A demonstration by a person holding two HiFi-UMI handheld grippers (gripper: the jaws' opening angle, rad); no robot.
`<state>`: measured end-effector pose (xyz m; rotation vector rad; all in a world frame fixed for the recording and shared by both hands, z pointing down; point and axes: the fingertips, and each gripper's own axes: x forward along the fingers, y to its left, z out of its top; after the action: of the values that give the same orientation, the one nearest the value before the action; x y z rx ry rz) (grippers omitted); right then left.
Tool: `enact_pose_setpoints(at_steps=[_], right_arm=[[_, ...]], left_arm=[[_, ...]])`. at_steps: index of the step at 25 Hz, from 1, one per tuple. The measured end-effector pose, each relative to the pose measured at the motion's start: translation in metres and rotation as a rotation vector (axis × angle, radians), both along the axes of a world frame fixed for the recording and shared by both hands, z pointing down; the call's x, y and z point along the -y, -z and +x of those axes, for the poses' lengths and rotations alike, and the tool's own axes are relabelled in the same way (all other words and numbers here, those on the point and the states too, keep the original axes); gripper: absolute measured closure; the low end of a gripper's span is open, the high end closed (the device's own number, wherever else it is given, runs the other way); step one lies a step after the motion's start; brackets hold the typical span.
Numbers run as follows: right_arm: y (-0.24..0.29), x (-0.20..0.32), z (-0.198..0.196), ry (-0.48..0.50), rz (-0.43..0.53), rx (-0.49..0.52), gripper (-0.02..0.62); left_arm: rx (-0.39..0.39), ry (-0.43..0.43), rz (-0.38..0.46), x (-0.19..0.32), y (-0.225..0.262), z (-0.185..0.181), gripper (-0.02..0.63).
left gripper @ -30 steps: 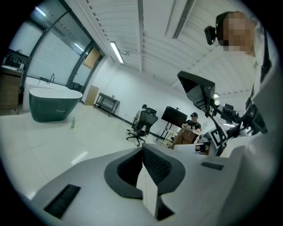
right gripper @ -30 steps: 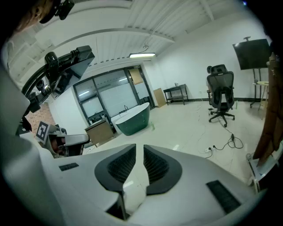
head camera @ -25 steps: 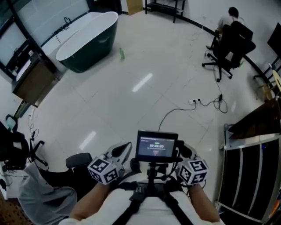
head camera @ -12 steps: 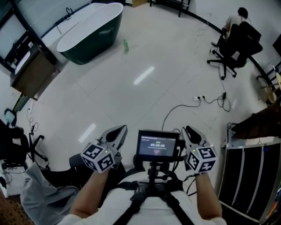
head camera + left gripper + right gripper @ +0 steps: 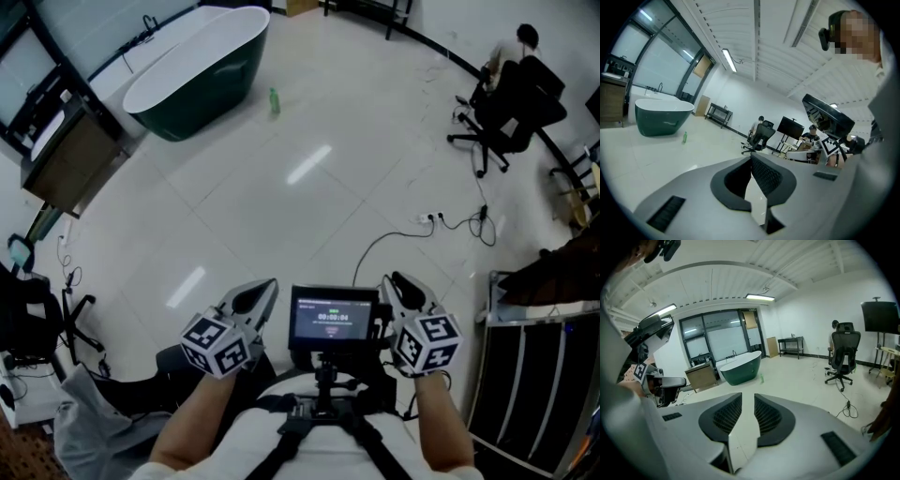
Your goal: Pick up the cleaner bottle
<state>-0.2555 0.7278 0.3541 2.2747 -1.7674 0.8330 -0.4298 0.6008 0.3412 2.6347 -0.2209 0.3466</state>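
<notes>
The cleaner bottle [image 5: 274,101], small and green, stands upright on the pale floor far ahead, just right of a dark green bathtub [image 5: 202,66]. It shows as a tiny bottle [image 5: 685,137] in the left gripper view and as a small bottle [image 5: 761,378] beside the tub in the right gripper view. My left gripper [image 5: 265,289] is held close to my body, left of a small screen, jaws shut and empty [image 5: 751,157]. On the screen's other side my right gripper [image 5: 392,281] has a narrow gap between its pads [image 5: 748,397] with nothing in it. Both are far from the bottle.
A screen on a chest rig [image 5: 333,317] sits between the grippers. A wooden cabinet [image 5: 70,164] stands left of the tub. A person sits at a black office chair [image 5: 511,98] at the far right. A cable and power strip [image 5: 431,217] lie on the floor. A black rack [image 5: 534,375] stands close on the right.
Both grippers have come forward from beside my body to flank the screen. The tub and bottle have shifted slightly up and right in the head view.
</notes>
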Motion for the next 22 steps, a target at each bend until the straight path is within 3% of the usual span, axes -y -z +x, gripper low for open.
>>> enact_pose_setpoints(at_steps=[8,17,22], right_arm=[[-0.016,0.053,0.048,0.069,0.013,0.031,0.514],[-0.013,0.131,0.132,0.208,0.048,0.057,0.514],[-0.021,0.153,0.164,0.241,0.042,0.083,0.514]], left_arm=[[0.028,0.051,-0.008,0.033,-0.007,0.037,0.606],[0.037,0.128,-0.010,0.074,-0.003,0.124,0.606],[0.058,0.164,-0.023,0.086,-0.012,0.153,0.606]])
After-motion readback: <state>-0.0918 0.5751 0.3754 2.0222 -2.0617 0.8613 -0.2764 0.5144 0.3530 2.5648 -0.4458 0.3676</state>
